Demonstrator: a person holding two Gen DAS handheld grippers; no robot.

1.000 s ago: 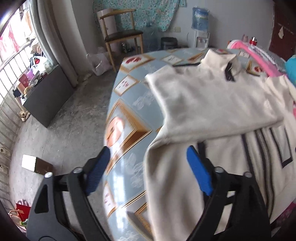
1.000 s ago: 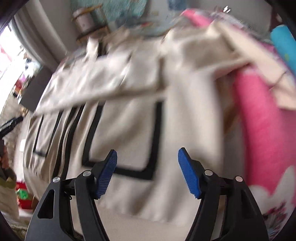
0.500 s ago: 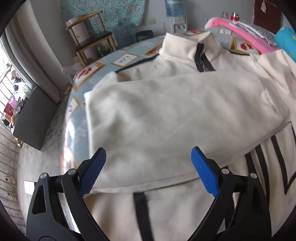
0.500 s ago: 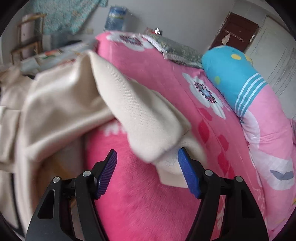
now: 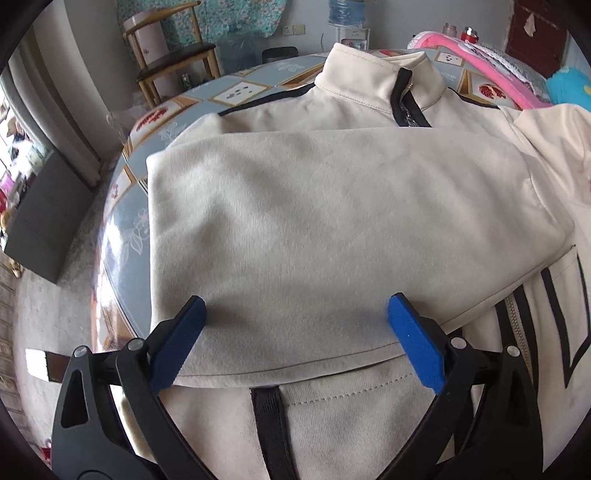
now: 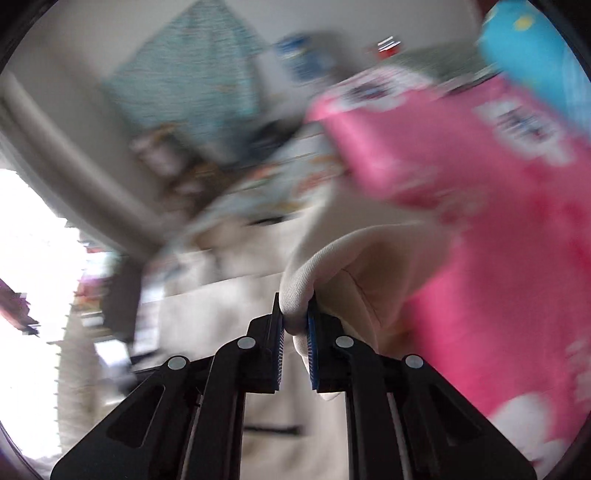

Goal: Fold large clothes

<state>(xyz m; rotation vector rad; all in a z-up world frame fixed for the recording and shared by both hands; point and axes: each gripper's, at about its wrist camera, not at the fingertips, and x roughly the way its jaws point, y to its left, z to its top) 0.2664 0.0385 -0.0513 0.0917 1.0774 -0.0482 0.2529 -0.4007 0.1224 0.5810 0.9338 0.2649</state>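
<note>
Room: bedroom-like space with a grey wall, a wooden chair point(image 5: 173, 62) and a water dispenser point(image 5: 349, 22) at the back, and a patterned blue tablecloth over the bench point(image 5: 122, 236).
Jacket: cream zip-up jacket point(image 5: 332, 229) with black trim lies spread on the bench, collar point(image 5: 380, 88) away from the left camera, one sleeve point(image 5: 325, 236) folded flat across the chest; its far side reaches toward a pink bed point(image 6: 480, 206).
Handling: soft, limp, fleecy cloth, light for its size and not fragile; I judge it will sag and drag wherever it is not held, and the folded sleeve could slide off if the body is pulled fast.
Where to hold: hems, cuffs and the shoulder seam look best, since doubled cloth gives the pads more to bite than a single flat layer.
Left gripper point(image 5: 295, 325): fingers opening to their widest, straddling the folded sleeve's near edge from above; nothing is pinched.
Right gripper point(image 6: 295, 328): fingers closing on the ribbed cuff point(image 6: 306, 273) of the other sleeve, a thick roll of cloth bulging between the pads, lifted off the bed.
Left view only: whole layout, collar, zip, folded sleeve, bench edge and floor.
Right view only: the pinch on the cuff itself; everything behind is motion-blurred, so how the sleeve trails cannot be told.
</note>
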